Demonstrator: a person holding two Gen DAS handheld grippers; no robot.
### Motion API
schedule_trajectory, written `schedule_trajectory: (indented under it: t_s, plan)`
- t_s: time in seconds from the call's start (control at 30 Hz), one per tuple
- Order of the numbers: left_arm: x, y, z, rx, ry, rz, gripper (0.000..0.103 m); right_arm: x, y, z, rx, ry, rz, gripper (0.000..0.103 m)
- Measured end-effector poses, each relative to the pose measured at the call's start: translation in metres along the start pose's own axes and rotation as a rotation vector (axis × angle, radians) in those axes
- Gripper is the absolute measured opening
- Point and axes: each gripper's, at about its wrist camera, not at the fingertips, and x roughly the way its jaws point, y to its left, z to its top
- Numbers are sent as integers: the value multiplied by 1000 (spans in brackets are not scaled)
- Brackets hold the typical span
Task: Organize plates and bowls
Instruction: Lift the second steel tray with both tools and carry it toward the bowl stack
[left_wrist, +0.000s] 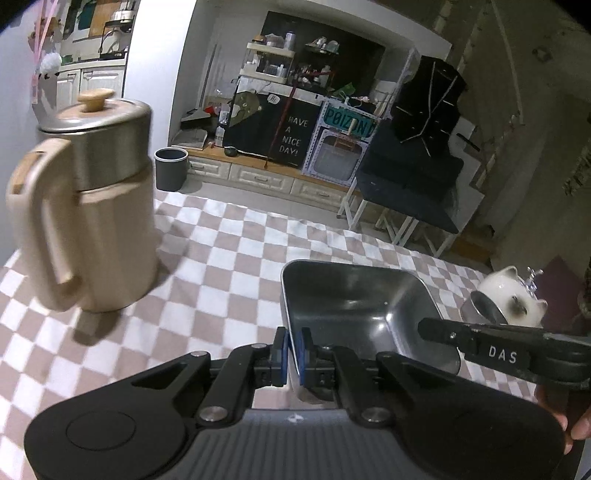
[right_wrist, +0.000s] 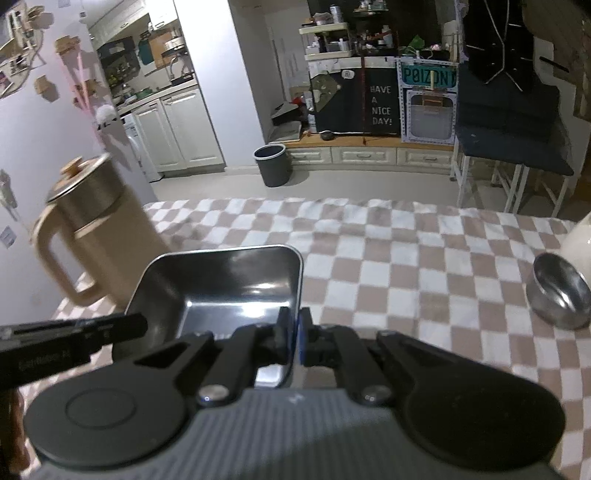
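Left tool (left_wrist: 293, 356): clenched on the near-left rim of the square dark metal tray (left_wrist: 343, 310), blue pads (left_wrist: 280, 354) either side of the wall.
Right tool (right_wrist: 294, 341): clamped on the tray's near-right rim.
Tray position: over the checked pink-and-white cloth on the worktop (right_wrist: 406, 258); I cannot tell whether its base rests or is lifted.
Doing it well: judged, move both tools together and level, so the thin rim does not twist or slip.
Likely target: small round steel bowl (right_wrist: 559, 295), well apart to the right.
Obstacle: beige jug with steel lid (left_wrist: 96, 206), near on the left.
Hard to see: tray's near edge hidden behind tool bodies; white ceramic cat-shaped pot (left_wrist: 513, 295) partly cut off.
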Motion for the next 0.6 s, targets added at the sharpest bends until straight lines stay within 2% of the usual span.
schedule_trajectory:
  t_s: [0.43, 0.6]
  plan:
    - [-74, 27, -29, 45, -22, -12, 5, -43, 47, -53, 13, 34, 96, 8]
    - [-80, 26, -42, 95, 27, 19, 5, -52, 51, -70, 65, 76, 124, 9]
